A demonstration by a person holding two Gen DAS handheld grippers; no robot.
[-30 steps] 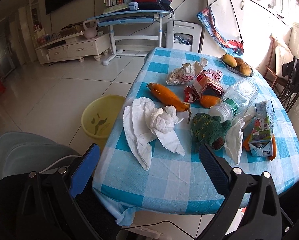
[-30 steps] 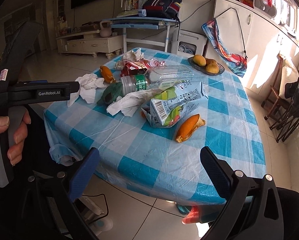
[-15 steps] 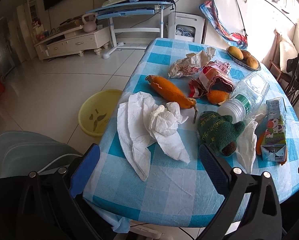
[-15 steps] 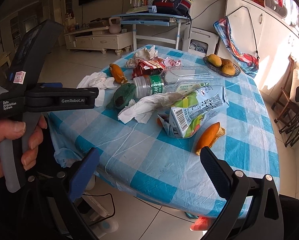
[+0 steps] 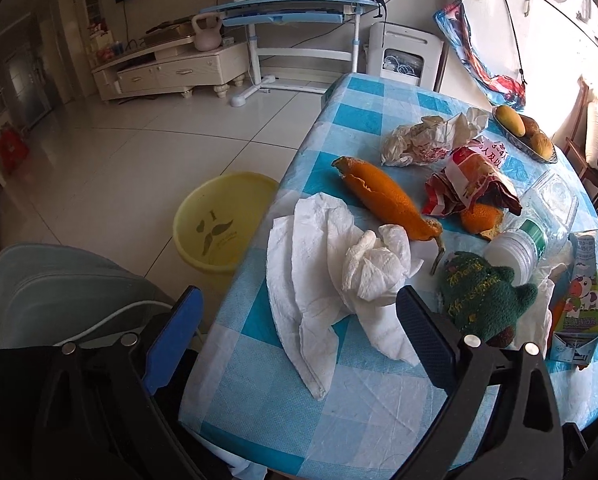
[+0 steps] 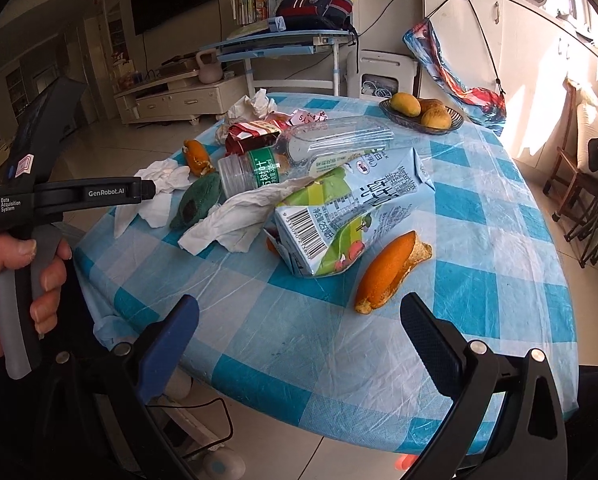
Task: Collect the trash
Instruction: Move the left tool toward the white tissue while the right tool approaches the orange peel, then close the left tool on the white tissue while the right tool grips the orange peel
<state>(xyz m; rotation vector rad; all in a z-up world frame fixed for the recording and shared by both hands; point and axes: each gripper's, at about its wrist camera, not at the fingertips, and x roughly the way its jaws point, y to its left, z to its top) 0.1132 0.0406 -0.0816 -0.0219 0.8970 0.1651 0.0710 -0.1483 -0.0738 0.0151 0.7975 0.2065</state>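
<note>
Both tools stand wide with nothing between their blue pads: the left tool (image 5: 299,330) fills the bottom of its view, over the near edge of the blue-and-white checked table (image 5: 259,408), and the right tool (image 6: 299,334) sits low in its own view above the table's near rim. Centre frame in the left view lies the white tissue (image 5: 331,276), spread flat with a crumpled wad on top, just beyond the left tool's right pad. Above it lies a long orange peel (image 5: 387,196), then a red snack wrapper (image 5: 471,184) and crumpled paper (image 5: 427,140) toward the upper right. A yellow basin (image 5: 219,220) stands on the floor at centre left, beside the table. In the right view a milk carton (image 6: 351,216) lies on its side mid-frame, with an orange peel piece (image 6: 391,268) just right of it, a clear plastic bottle (image 6: 299,156) behind, and a hand (image 6: 3,296) gripping the left tool's handle at the left edge.
</note>
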